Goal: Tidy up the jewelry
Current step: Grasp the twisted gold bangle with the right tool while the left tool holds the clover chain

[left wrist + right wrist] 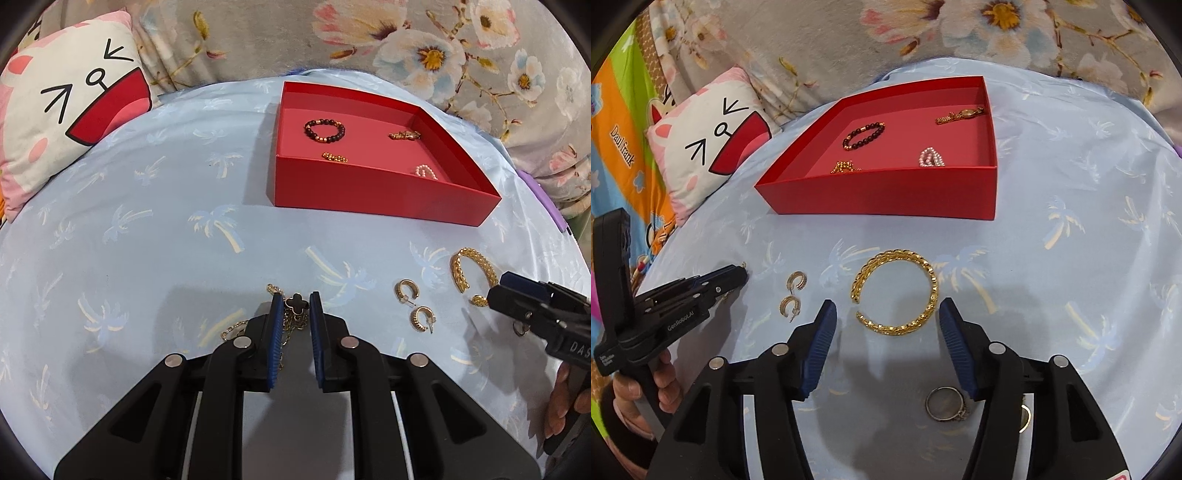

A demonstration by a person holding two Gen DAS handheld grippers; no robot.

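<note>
A red box (369, 192) (886, 195) on the blue cloth holds a dark bead bracelet (324, 130) (863, 136), a gold watch (404, 135) (960, 114), a gold chain piece (335, 157) (844, 167) and a pearl piece (425, 171) (931, 158). My left gripper (294, 306) (740, 275) straddles a gold chain necklace with a black clover pendant (295, 303), jaws narrowly apart around it. My right gripper (886, 321) (498, 291) is open, just short of a gold open bangle (895, 290) (461, 269). Two gold hoop earrings (415, 304) (794, 293) lie between the grippers.
A silver ring (943, 403) lies under the right gripper, with a gold ring (1026, 417) beside it. A cat-face cushion (70, 110) (713, 144) sits at the left. A floral blanket (406, 48) lies behind the box.
</note>
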